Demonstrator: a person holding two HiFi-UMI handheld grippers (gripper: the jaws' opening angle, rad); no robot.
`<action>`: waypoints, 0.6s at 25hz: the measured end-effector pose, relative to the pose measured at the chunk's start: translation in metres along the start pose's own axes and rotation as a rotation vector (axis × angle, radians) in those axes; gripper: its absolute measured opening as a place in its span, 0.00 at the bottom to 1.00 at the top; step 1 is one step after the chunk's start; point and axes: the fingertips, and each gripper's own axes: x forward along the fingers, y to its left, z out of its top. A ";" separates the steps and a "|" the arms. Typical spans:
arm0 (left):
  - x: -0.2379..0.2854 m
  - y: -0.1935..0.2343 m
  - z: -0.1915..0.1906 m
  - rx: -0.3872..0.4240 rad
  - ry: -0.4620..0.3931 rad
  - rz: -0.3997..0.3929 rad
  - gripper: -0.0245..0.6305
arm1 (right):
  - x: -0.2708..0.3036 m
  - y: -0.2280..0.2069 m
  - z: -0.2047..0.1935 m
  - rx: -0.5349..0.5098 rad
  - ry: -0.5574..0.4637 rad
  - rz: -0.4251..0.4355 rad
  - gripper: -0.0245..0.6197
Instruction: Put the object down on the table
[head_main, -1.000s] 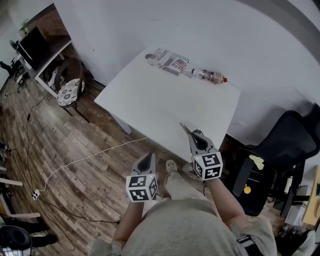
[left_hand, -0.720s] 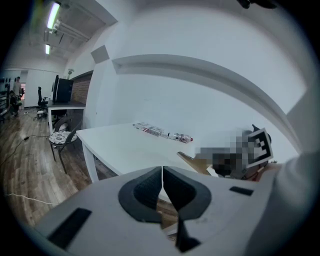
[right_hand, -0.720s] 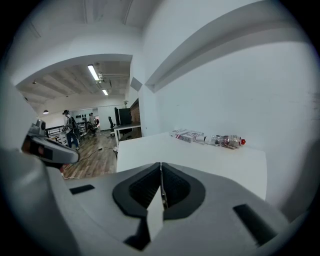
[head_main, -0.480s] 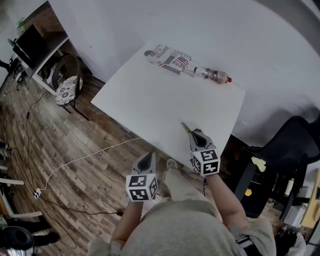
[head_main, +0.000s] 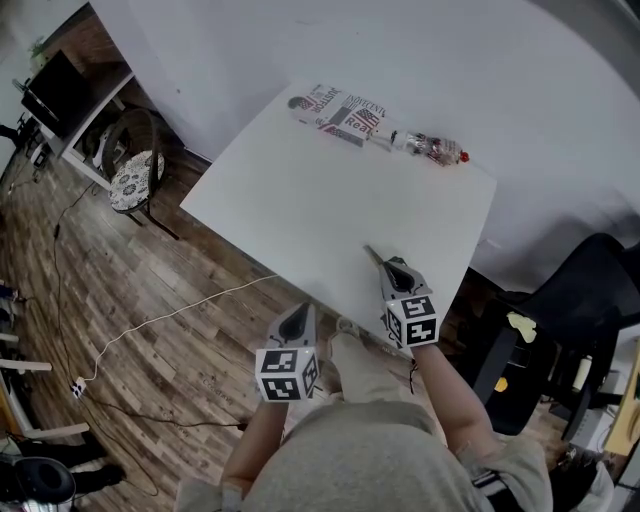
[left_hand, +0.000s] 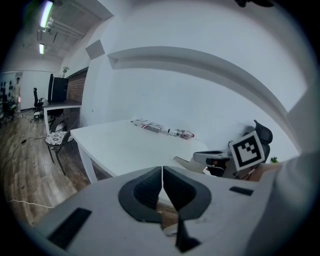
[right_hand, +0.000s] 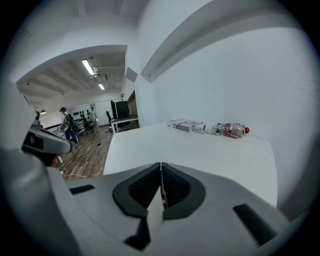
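Currently the object (head_main: 372, 257), a thin pale flat piece whose kind is not showing clearly, is sticking out of the right tongs (head_main: 395, 268), which are pinching it with their jaws drawn nearly together. Compared with a second ago, these tongs are sitting lower and a little farther in over the near right part of the white surface (head_main: 300, 200), so the object's free end is now hanging just above that surface rather than out by its edge. That is suggesting the lowering is well under way but not finished: the piece is not yet looking as though it is resting on the surface, and the grip is not being released. The left tongs (head_main: 299, 318) are hovering to the left of the right ones, off the near edge and over the wooden floor (head_main: 130, 290); their jaws are meeting with nothing between them, and they are taking no part in the placing. Well apart, along the far edge, a bottle (head_main: 432, 150) with a red cap is lying beside a printed packet (head_main: 335, 112), leaving the landing spot open.
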 end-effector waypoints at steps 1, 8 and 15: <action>0.001 0.000 0.000 0.001 0.001 -0.002 0.05 | 0.001 0.000 -0.001 -0.001 0.003 0.000 0.05; 0.004 -0.001 0.001 0.000 -0.001 -0.011 0.05 | 0.009 -0.001 -0.006 -0.005 0.026 0.001 0.05; 0.004 -0.004 0.000 0.002 0.000 -0.014 0.05 | 0.011 -0.006 -0.007 -0.010 0.028 0.000 0.05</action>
